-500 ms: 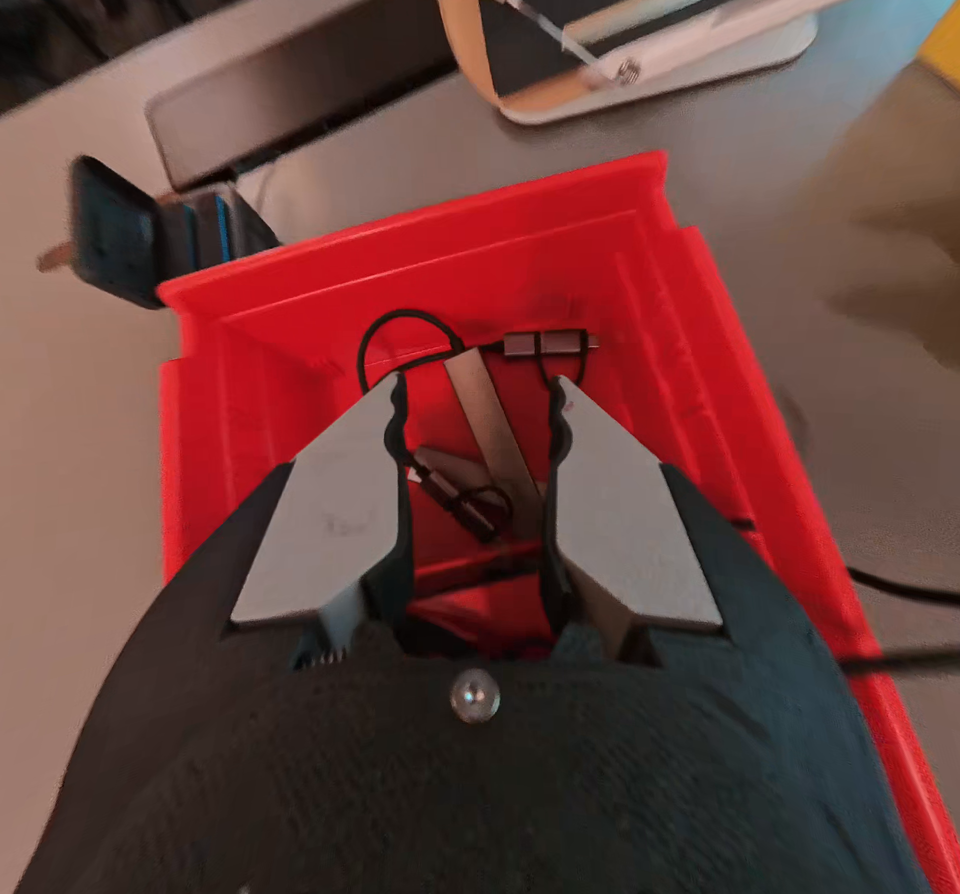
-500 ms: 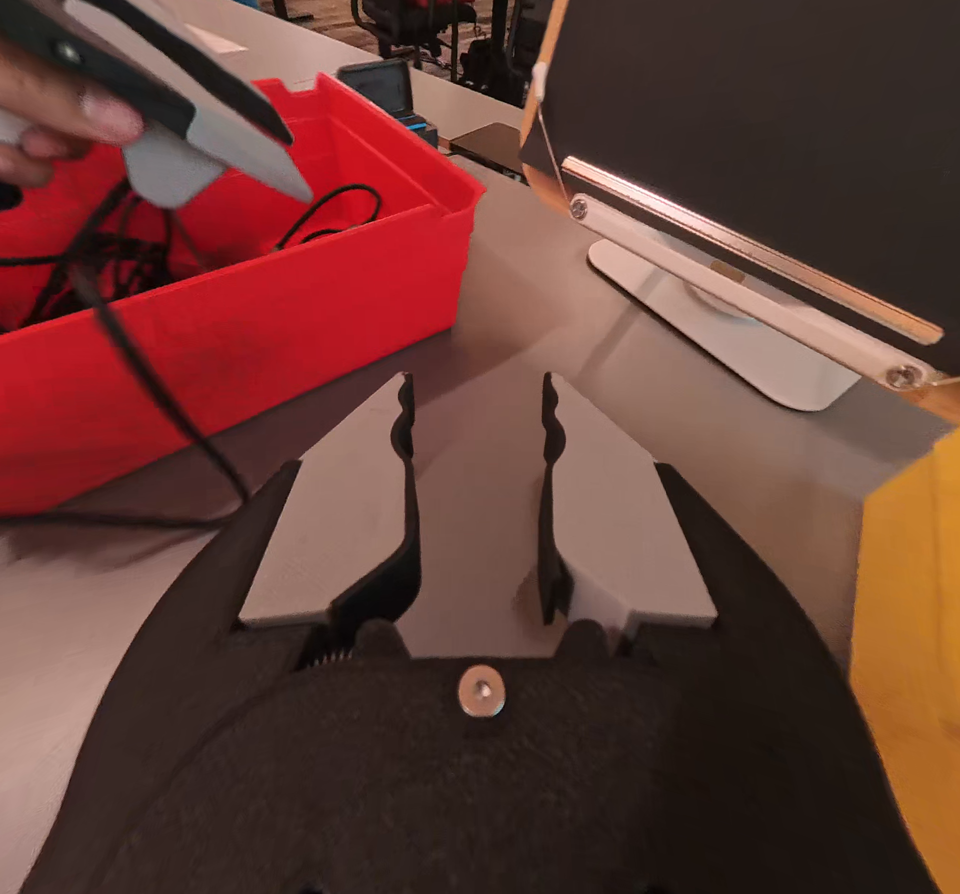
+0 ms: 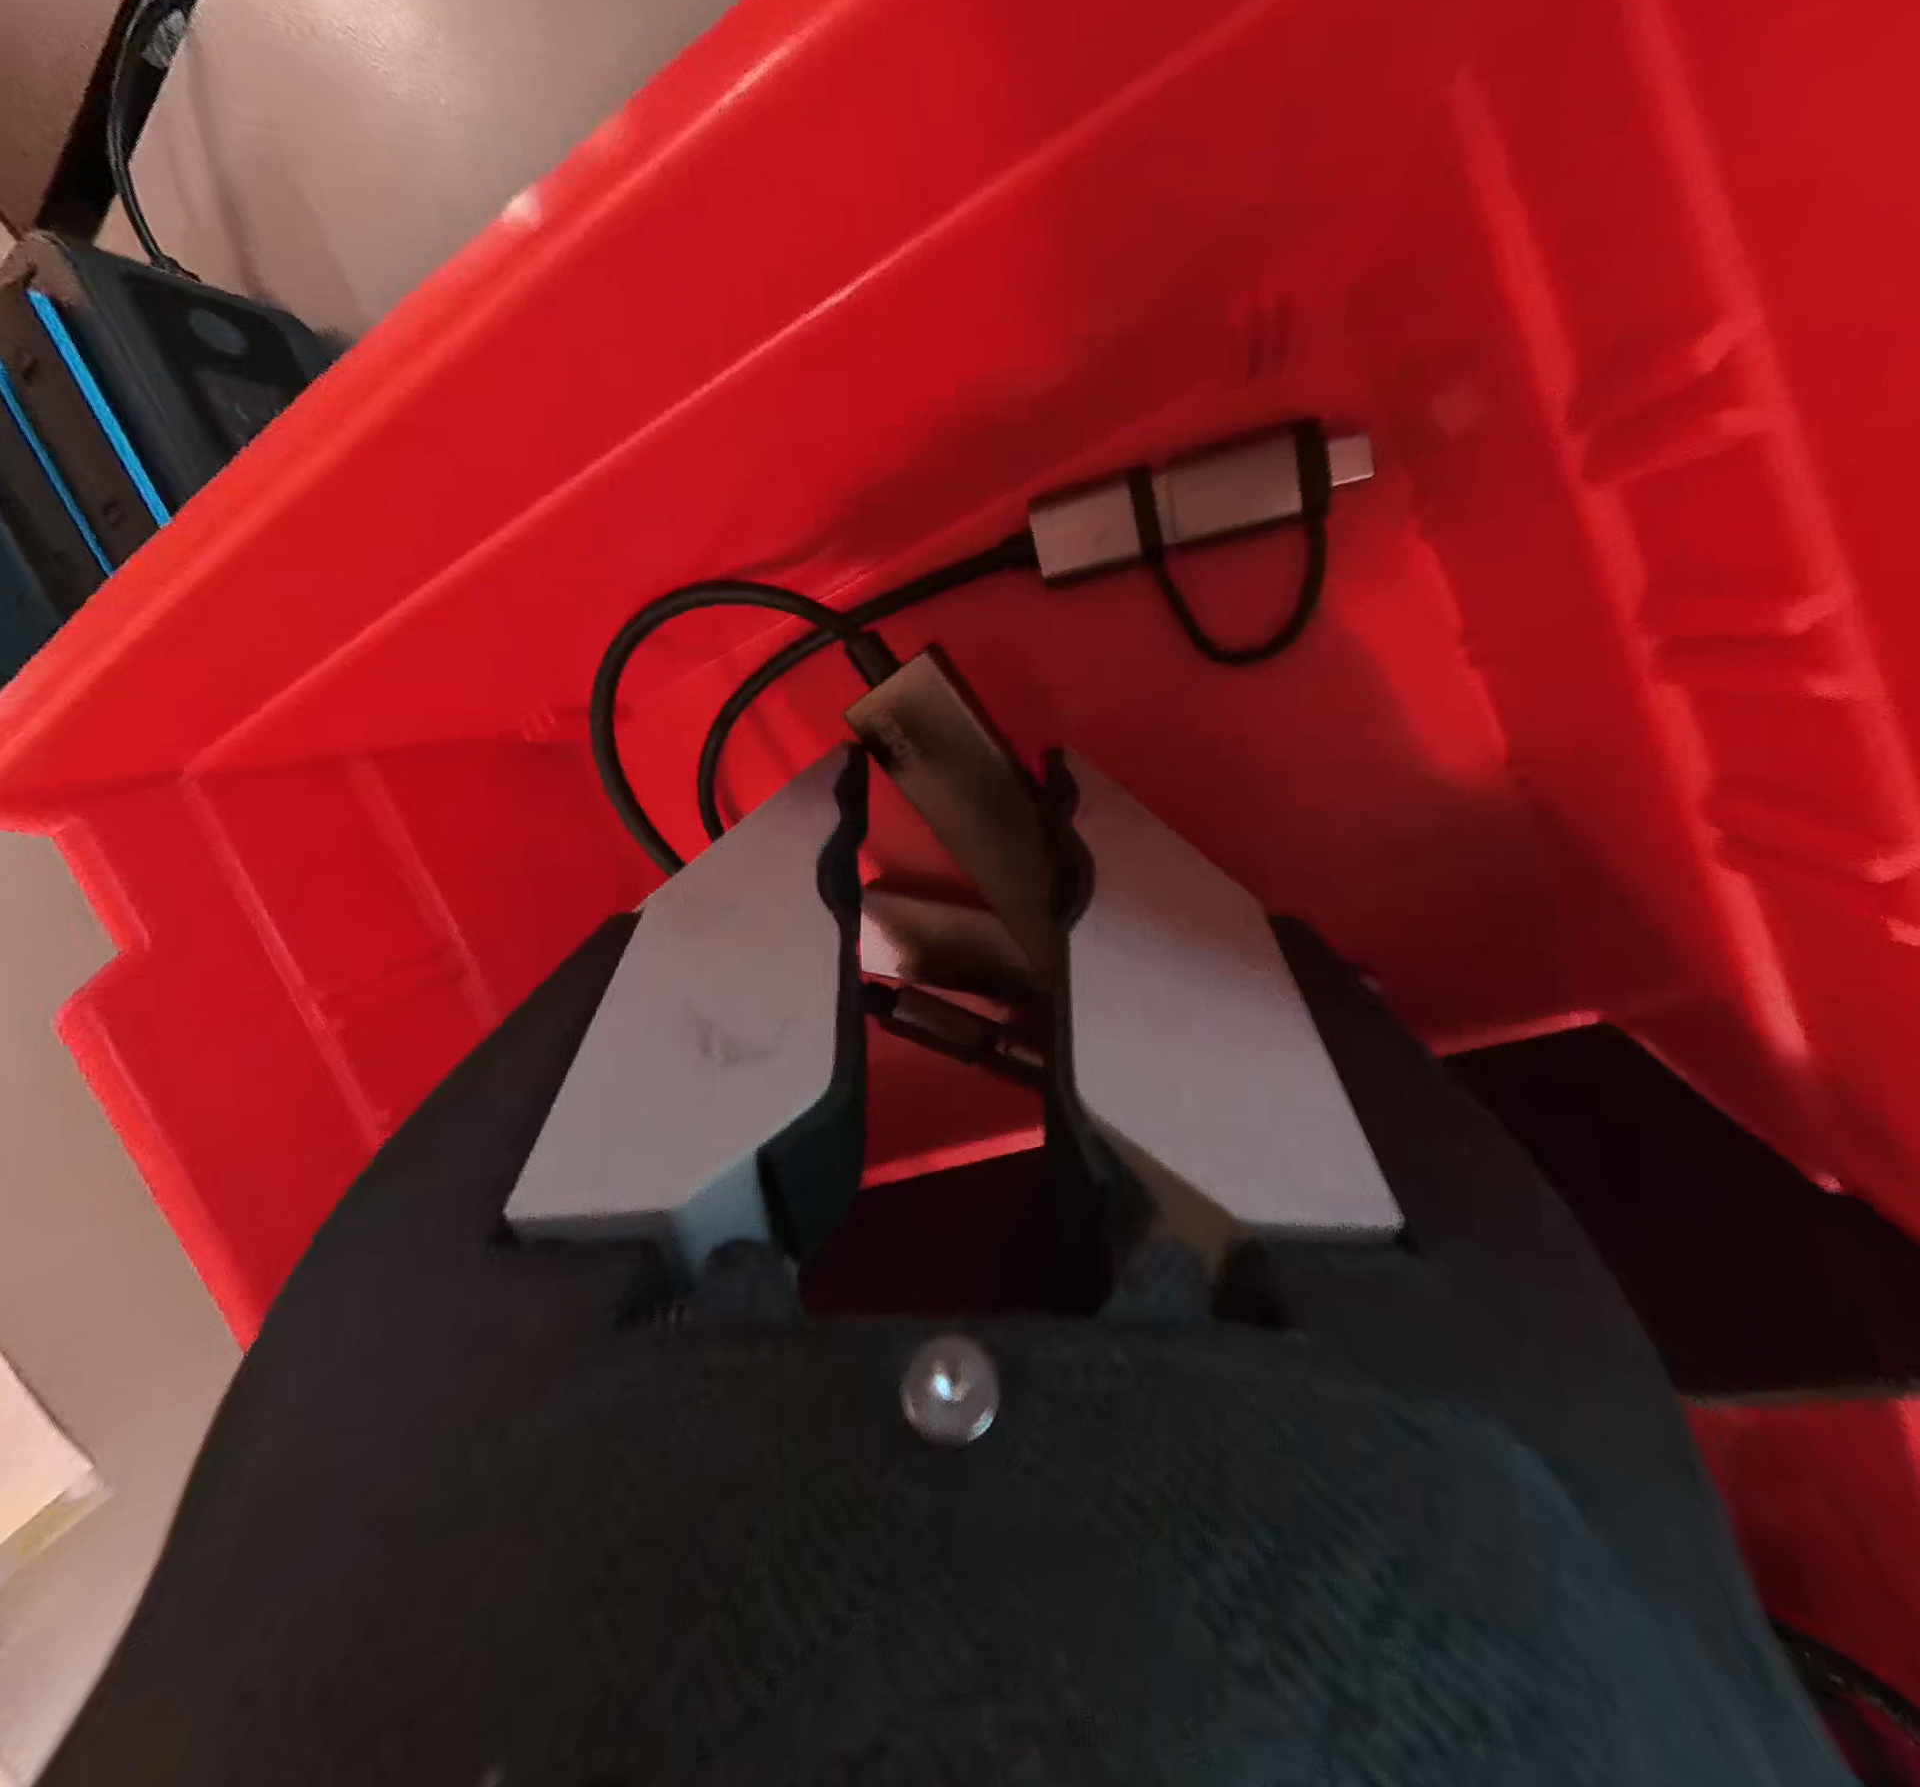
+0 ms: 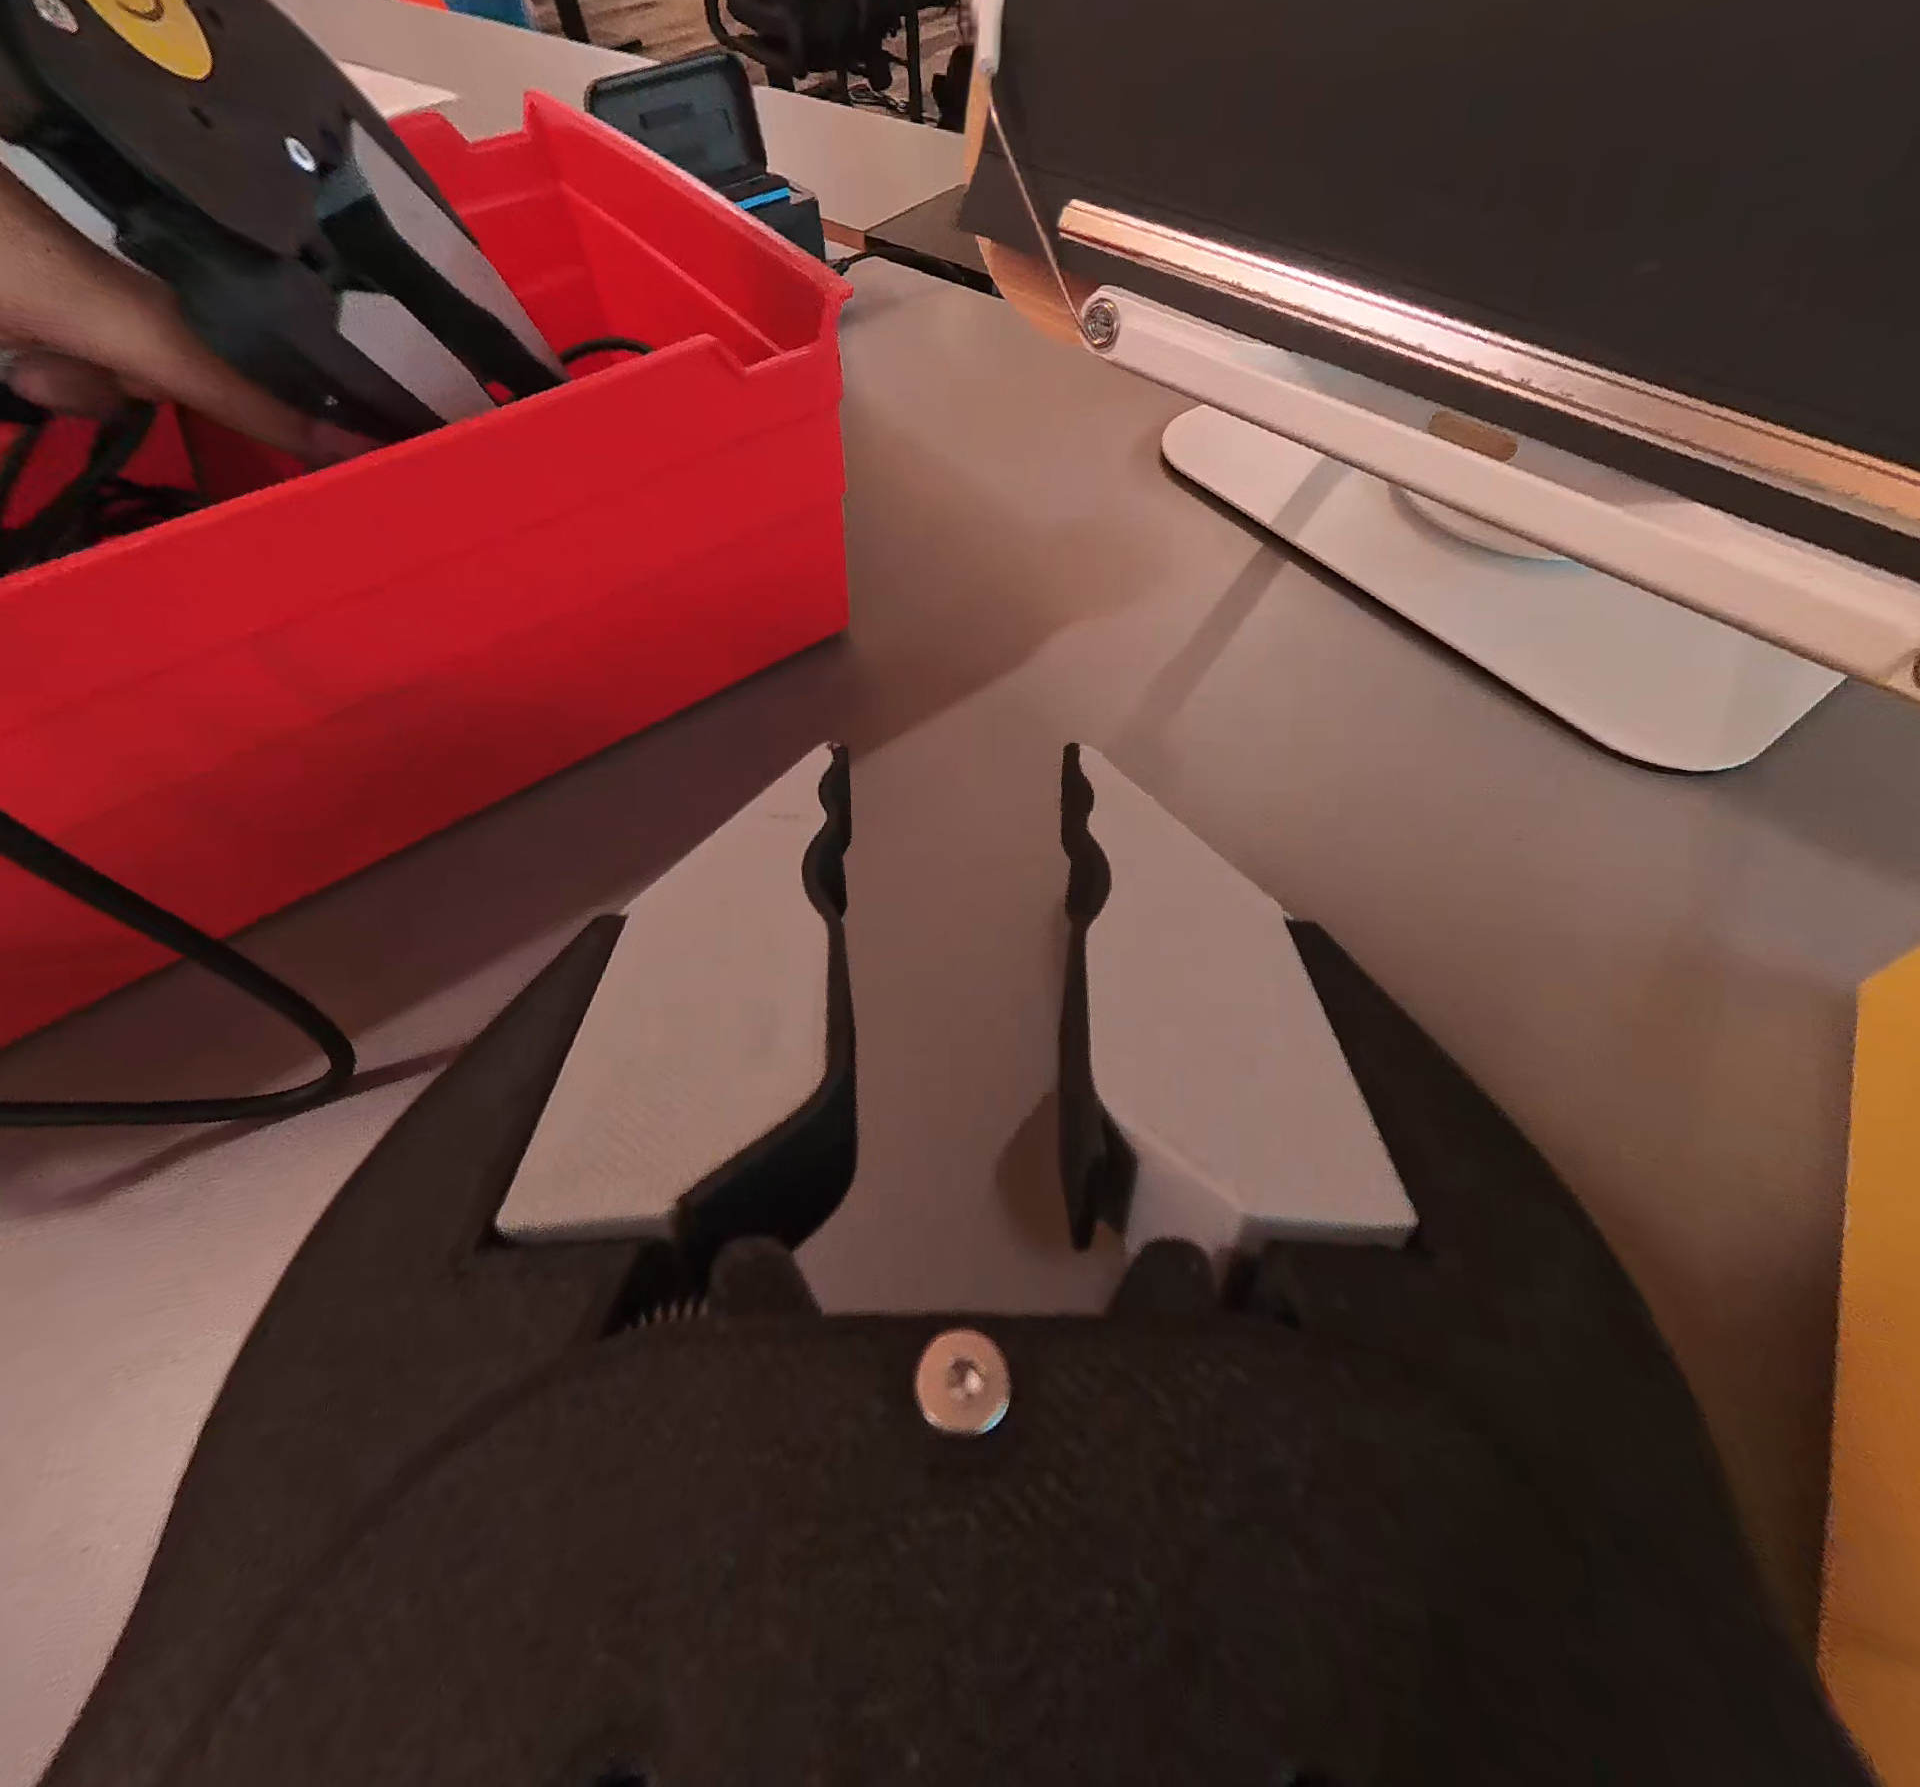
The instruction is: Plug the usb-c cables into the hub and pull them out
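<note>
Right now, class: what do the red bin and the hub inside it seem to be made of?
Red bin: probably moulded plastic, with a uniform glossy red and ribbed walls. Hub: seemingly brushed metal, a slim grey casing with a dull sheen, though painted plastic is possible.

Warm indoor light, pretty dim; motion blur in the left wrist view, fisheye warping at edges

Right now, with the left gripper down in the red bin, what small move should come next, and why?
Probably ease the left gripper a little lower, then close on the grey hub. Its fingers are open, and the hub lies tilted between their tips in the red bin, not yet gripped.
</note>
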`<state>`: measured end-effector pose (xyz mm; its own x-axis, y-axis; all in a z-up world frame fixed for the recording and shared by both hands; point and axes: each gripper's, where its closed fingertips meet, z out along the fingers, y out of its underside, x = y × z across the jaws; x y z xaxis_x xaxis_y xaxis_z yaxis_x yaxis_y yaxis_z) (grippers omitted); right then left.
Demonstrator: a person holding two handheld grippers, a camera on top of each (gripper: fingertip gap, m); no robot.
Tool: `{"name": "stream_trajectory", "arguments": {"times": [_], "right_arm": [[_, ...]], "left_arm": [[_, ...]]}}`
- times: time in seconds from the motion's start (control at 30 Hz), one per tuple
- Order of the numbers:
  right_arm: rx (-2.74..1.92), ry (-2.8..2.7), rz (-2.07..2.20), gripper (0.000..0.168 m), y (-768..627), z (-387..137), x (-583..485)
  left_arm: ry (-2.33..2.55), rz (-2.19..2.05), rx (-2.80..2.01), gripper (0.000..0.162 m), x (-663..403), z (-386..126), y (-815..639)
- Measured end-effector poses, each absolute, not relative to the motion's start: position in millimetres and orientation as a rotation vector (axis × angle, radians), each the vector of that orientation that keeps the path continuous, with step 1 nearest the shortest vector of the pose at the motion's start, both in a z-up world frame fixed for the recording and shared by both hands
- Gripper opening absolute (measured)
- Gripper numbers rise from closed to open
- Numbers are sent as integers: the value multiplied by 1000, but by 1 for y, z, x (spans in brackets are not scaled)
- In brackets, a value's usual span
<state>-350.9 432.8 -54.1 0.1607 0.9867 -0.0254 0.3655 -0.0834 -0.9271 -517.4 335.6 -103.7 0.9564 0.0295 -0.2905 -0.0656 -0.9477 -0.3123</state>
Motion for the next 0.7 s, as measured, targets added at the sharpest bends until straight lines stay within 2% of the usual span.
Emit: {"name": "stream_trajectory", "arguments": {"times": [0.23,0.43,0.57,0.7], "right_arm": [[-1570,-1339,900,37,427,-53,-346],[-1582,-1346,903,38,424,-57,-345],[-1584,-1337,893,37,428,-56,-342],[-1592,-1318,936,37,429,-51,-342]], "left_arm": [[-25,385,-2828,39,-519,-107,333],[-104,236,-3007,39,-516,-118,332],[-90,186,-3042,34,-518,-115,331],[-69,269,-2863,24,-528,-77,331]]}}
